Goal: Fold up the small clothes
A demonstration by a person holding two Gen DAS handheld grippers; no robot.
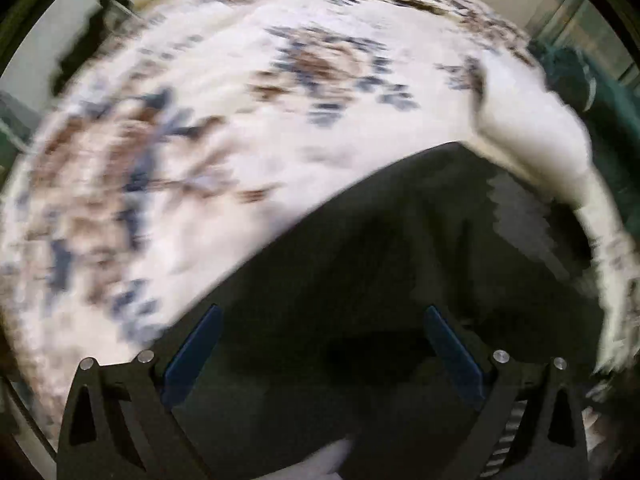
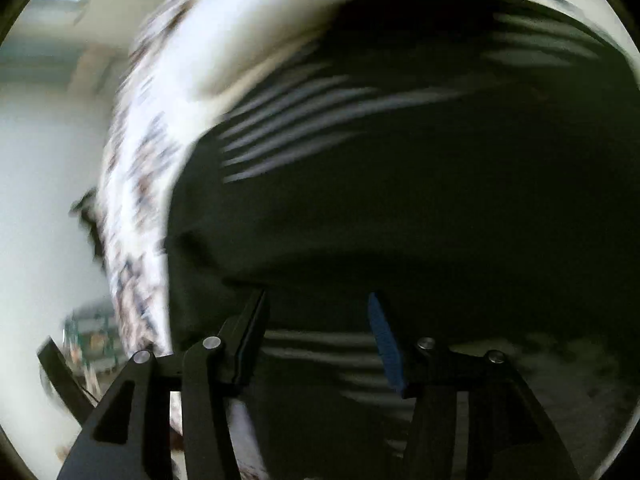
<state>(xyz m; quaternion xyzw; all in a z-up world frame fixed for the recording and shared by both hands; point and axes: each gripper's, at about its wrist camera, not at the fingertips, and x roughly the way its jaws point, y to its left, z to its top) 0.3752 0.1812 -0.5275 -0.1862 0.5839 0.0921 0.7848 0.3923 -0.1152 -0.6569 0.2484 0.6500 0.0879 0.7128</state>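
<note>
While both views are smearing with blur, you are pointing the left gripper (image 1: 322,336) steeply down over a dark garment (image 1: 400,248) lying on a white bedspread (image 1: 224,128) with brown and blue floral print. Its blue pads (image 1: 192,356) are standing wide apart, gripping nothing. You are holding the right gripper (image 2: 316,328) over the same dark garment (image 2: 400,208), where pale stripes (image 2: 296,120) are showing across the cloth. Its fingers are standing parted with striped fabric lying beyond the gap, the pads pressing on nothing. The garment is resting near the bedspread's edge.
</note>
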